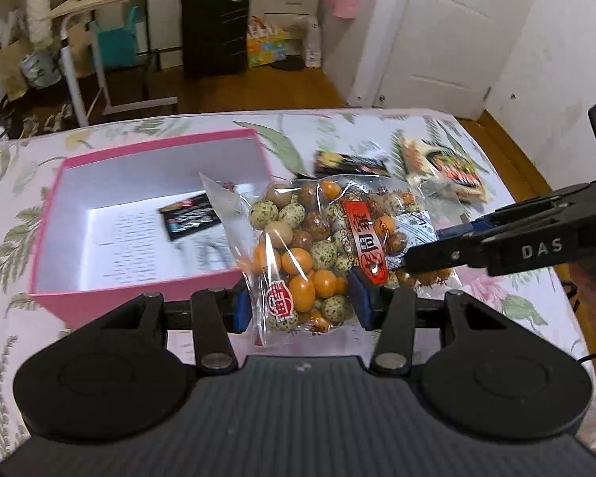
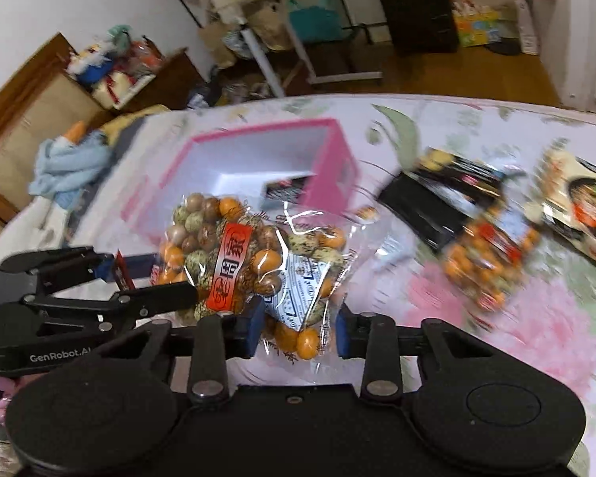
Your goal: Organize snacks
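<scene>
**Snack sorting: barely started, one bag in the air**

Floral-cloth table (image 1: 377,127), cluttered bedroom behind it. Pink box (image 1: 151,294) holds just one dark packet (image 1: 190,216) so far. Both tools are clamped on the same clear bag of coated nuts (image 1: 310,246), hanging just beside the box's near corner: left tool (image 1: 300,304) on its bottom edge, right tool (image 2: 298,328) on another edge. Beyond the box's right side, a black packet (image 1: 351,163), a noodle pack (image 1: 445,169) and a second nut bag (image 2: 486,262) wait.

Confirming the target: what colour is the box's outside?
Pink, white inside; clearest in the left wrist view.
</scene>
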Action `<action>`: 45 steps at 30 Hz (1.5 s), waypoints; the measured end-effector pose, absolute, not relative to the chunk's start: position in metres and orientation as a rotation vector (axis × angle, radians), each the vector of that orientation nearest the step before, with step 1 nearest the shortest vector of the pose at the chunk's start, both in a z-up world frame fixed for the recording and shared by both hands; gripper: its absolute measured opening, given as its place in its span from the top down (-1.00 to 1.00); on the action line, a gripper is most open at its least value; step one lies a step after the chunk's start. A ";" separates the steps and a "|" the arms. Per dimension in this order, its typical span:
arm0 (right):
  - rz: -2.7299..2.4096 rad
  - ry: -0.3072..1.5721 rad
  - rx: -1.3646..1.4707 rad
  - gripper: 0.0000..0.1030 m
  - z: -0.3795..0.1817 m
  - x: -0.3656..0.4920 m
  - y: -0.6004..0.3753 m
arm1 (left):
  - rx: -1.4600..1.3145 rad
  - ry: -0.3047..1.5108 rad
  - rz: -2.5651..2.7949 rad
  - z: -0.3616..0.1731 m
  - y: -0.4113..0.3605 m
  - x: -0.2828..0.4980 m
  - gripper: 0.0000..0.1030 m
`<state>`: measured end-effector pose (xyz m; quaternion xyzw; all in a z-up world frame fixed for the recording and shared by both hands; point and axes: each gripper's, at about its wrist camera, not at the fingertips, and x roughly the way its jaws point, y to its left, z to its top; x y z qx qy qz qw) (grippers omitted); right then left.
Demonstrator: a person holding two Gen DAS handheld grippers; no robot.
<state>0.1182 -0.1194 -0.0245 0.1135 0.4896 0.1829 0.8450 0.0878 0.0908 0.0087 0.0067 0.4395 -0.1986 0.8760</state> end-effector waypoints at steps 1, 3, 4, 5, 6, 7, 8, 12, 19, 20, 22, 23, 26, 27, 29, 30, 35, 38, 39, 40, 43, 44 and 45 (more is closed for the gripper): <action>0.404 1.031 0.228 0.26 -0.021 0.125 -0.112 | -0.005 0.920 -0.407 0.011 0.102 0.095 0.09; 0.425 1.029 0.217 0.26 -0.019 0.141 -0.098 | -0.017 0.913 -0.383 0.015 0.117 0.105 0.09; 0.438 1.032 0.210 0.26 -0.018 0.150 -0.089 | -0.009 0.900 -0.366 0.017 0.124 0.111 0.09; 0.444 1.036 0.207 0.26 -0.021 0.160 -0.082 | 0.004 0.890 -0.352 0.017 0.130 0.117 0.09; 0.447 1.043 0.206 0.26 -0.023 0.170 -0.074 | 0.015 0.884 -0.338 0.016 0.137 0.124 0.09; 0.451 1.053 0.202 0.26 -0.026 0.182 -0.064 | 0.017 0.887 -0.319 0.013 0.144 0.132 0.09; 0.451 1.064 0.204 0.26 -0.031 0.192 -0.057 | 0.020 0.895 -0.306 0.009 0.151 0.140 0.09; 0.458 1.104 0.233 0.28 -0.057 0.228 -0.031 | 0.029 0.913 -0.278 -0.020 0.179 0.168 0.09; 0.458 1.184 0.244 0.28 -0.108 0.273 0.012 | 0.045 0.972 -0.235 -0.067 0.218 0.209 0.08; 0.458 1.200 0.256 0.28 -0.115 0.278 0.015 | 0.048 0.984 -0.229 -0.073 0.221 0.213 0.08; 0.457 1.229 0.282 0.28 -0.128 0.285 0.019 | 0.052 1.017 -0.225 -0.081 0.225 0.219 0.08; 0.460 1.243 0.289 0.27 -0.133 0.287 0.021 | 0.058 1.030 -0.226 -0.084 0.227 0.221 0.08; 0.469 1.281 0.331 0.17 -0.147 0.287 0.022 | 0.091 1.064 -0.224 -0.091 0.225 0.222 0.06; 0.475 1.295 0.343 0.11 -0.153 0.288 0.022 | 0.101 1.071 -0.218 -0.092 0.225 0.222 0.05; 0.477 1.306 0.336 0.05 -0.160 0.285 0.026 | 0.139 1.060 -0.181 -0.093 0.219 0.217 0.01; 0.472 1.300 0.312 0.03 -0.160 0.283 0.029 | 0.181 1.042 -0.156 -0.092 0.216 0.213 -0.02; 0.463 1.247 0.130 -0.01 -0.139 0.265 0.039 | 0.241 0.981 -0.112 -0.085 0.209 0.202 -0.08; 0.473 1.201 0.111 -0.01 -0.113 0.253 0.031 | 0.168 0.982 -0.113 -0.073 0.209 0.199 -0.08; 0.471 1.186 0.119 -0.01 -0.102 0.249 0.025 | 0.163 0.977 -0.115 -0.068 0.206 0.196 -0.07; 0.471 1.171 0.117 -0.01 -0.093 0.245 0.020 | 0.163 0.973 -0.117 -0.062 0.203 0.192 -0.07; 0.462 1.120 0.059 -0.01 -0.062 0.232 0.003 | 0.162 0.955 -0.160 -0.044 0.189 0.181 -0.07; 0.451 1.108 0.042 -0.01 -0.053 0.225 -0.006 | 0.160 0.947 -0.176 -0.038 0.185 0.176 -0.07; 0.439 1.101 0.033 -0.01 -0.045 0.219 -0.016 | 0.162 0.941 -0.193 -0.032 0.180 0.171 -0.07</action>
